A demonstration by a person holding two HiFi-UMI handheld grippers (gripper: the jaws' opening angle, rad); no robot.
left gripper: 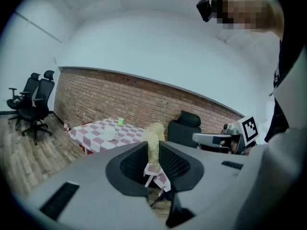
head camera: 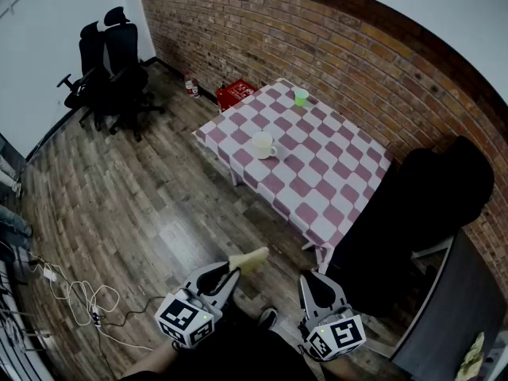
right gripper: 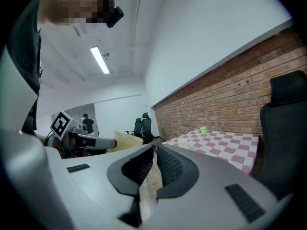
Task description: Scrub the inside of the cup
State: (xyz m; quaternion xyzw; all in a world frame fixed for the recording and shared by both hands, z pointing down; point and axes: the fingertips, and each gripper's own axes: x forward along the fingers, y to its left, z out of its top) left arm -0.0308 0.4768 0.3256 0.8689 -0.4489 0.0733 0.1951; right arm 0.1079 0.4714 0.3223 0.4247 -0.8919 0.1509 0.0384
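- Left gripper view shows my left gripper (left gripper: 153, 163) pinching a yellow sponge (left gripper: 154, 137). The sponge sticks out past the jaws.
- My right gripper (right gripper: 153, 158) has its jaws pressed together, with nothing between them.
- I see both grippers low over the wood floor (head camera: 135, 213), well apart from the table (head camera: 317, 189).
- The white cup (head camera: 263, 144) stands upright on the checked table, and a small green cup (head camera: 301, 96) is farther back.

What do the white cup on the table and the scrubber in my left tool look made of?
White cup: smooth, plain, with handle; probably glazed ceramic, possibly plastic. Scrubber: pale yellow, rough fibrous look; likely loofah or coarse sponge.
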